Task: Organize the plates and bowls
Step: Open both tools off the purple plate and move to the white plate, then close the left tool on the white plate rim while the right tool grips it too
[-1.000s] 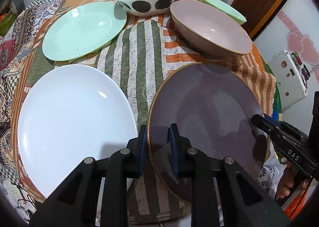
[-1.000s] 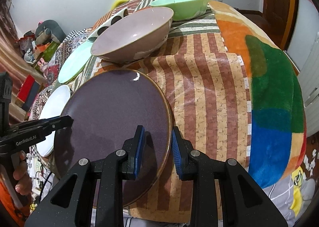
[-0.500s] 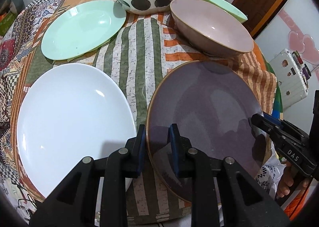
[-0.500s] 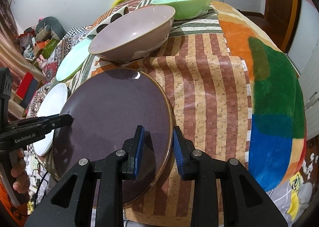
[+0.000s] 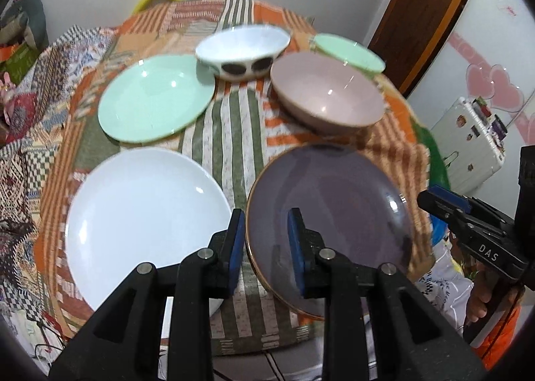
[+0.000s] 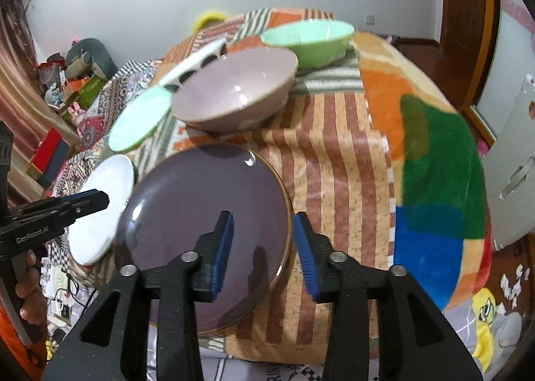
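**Both grippers let go of the purple plate**

Since the earlier frames both hand-held grippers have risen a little and their blue pads, which were clamped on the rim of the purple plate (image 5: 329,213), now stand apart from it. In the left wrist view the left hand-held gripper (image 5: 265,244) points steeply down over the near left rim of the plate; its jaws are opening, with the rim between them but not pressed. In the right wrist view the right hand-held gripper (image 6: 262,247) points down in the same way over the near right rim, its jaws opening wider, the rim again between them and free. The plate lies flat at the near edge of the bench (image 6: 334,163), which is covered with a striped cloth. Just beside it on the left is the white plate (image 5: 143,213). Behind it stands the pink bowl (image 5: 326,93), and further back the mint plate (image 5: 155,103), the spotted bowl (image 5: 242,51) and the green bowl (image 6: 309,36). A person's hand (image 6: 28,294) grasps the handle of the left gripper low at the edge of the right wrist view.
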Demonstrator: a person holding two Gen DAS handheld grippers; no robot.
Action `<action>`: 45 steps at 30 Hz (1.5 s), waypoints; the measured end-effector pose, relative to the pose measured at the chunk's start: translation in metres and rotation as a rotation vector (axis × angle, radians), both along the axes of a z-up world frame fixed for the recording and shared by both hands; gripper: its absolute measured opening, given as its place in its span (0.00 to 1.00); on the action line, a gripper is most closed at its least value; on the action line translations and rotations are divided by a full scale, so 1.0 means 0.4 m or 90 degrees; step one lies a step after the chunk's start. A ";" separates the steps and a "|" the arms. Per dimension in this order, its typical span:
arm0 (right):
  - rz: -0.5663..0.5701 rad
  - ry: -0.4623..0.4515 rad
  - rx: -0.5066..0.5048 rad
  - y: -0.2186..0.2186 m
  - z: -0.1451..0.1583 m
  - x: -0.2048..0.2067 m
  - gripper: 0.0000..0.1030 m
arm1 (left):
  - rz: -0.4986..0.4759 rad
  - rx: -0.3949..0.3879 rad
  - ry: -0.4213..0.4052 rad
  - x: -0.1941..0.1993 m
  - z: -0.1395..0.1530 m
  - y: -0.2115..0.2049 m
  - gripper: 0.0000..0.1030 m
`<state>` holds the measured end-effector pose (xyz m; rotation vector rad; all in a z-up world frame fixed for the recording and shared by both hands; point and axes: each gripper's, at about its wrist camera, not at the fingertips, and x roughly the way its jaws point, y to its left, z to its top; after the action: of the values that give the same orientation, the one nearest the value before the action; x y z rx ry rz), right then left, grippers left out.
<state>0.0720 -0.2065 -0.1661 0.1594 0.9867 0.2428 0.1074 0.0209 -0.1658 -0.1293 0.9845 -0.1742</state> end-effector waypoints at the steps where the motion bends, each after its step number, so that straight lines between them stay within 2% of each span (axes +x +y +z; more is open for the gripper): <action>1: 0.001 -0.009 0.000 0.003 0.011 -0.004 0.39 | -0.001 0.001 -0.012 -0.009 0.014 0.002 0.25; 3: 0.005 -0.026 0.000 0.009 0.033 -0.008 0.40 | -0.001 0.002 -0.038 -0.030 0.043 0.009 0.26; 5: 0.008 -0.040 -0.002 0.018 0.052 -0.010 0.41 | 0.003 0.003 -0.062 -0.048 0.068 0.018 0.34; 9: 0.018 -0.078 -0.003 0.045 0.093 -0.019 0.51 | 0.024 0.000 -0.105 -0.085 0.110 0.041 0.45; 12: 0.031 -0.096 -0.007 0.070 0.112 -0.021 0.52 | 0.041 -0.003 -0.123 -0.106 0.128 0.070 0.50; 14: 0.039 -0.105 -0.012 0.088 0.121 -0.021 0.55 | 0.058 -0.001 -0.132 -0.121 0.137 0.094 0.59; 20: 0.068 -0.123 -0.018 0.151 0.137 -0.022 0.71 | 0.110 0.003 -0.146 -0.153 0.140 0.163 0.77; 22: 0.077 -0.126 -0.015 0.172 0.137 -0.019 0.74 | 0.129 0.011 -0.148 -0.164 0.136 0.189 0.80; 31: 0.123 -0.113 -0.020 0.275 0.113 0.009 0.74 | 0.191 0.016 -0.110 -0.173 0.075 0.303 0.80; 45: 0.180 -0.056 -0.039 0.408 0.028 0.080 0.74 | 0.230 0.003 -0.017 -0.160 -0.067 0.418 0.80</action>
<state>0.1041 -0.0434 -0.1549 -0.0482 0.9269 0.4734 0.0434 0.1879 -0.1926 -0.2967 0.9187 0.1575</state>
